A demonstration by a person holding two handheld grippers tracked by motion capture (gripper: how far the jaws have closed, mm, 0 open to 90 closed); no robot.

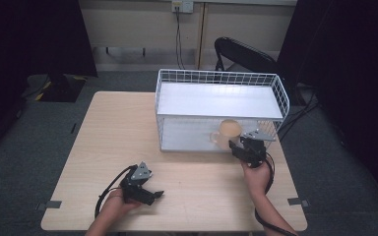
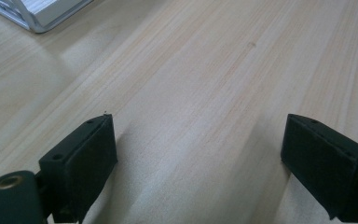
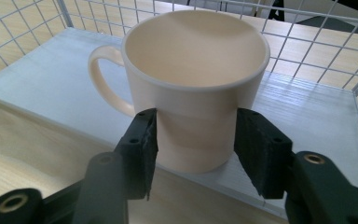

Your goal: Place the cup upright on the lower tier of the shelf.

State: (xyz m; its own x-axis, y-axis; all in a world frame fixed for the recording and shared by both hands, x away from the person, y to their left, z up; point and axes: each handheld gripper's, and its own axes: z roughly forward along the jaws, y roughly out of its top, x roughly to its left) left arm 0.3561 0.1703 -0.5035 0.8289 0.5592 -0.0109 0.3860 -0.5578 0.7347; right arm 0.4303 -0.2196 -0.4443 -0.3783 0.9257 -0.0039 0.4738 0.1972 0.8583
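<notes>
A cream mug (image 1: 230, 130) (image 3: 196, 93) stands upright and empty on the lower shelf (image 3: 46, 79) of a white wire rack (image 1: 219, 73), near the shelf's front edge. Its handle points left in the right gripper view. My right gripper (image 1: 235, 143) (image 3: 196, 140) reaches into the rack from the front, and its two black pads press on opposite sides of the mug's lower wall. My left gripper (image 1: 153, 194) (image 2: 198, 154) lies low over the bare wood at the table's front left, jaws wide apart with nothing between them.
The rack takes up the table's (image 1: 118, 137) back right, and its upper shelf (image 1: 219, 101) overhangs the mug. One rack corner (image 2: 42, 14) shows in the left gripper view. A black folding chair (image 1: 243, 53) stands behind the table. Cables trail from both grippers.
</notes>
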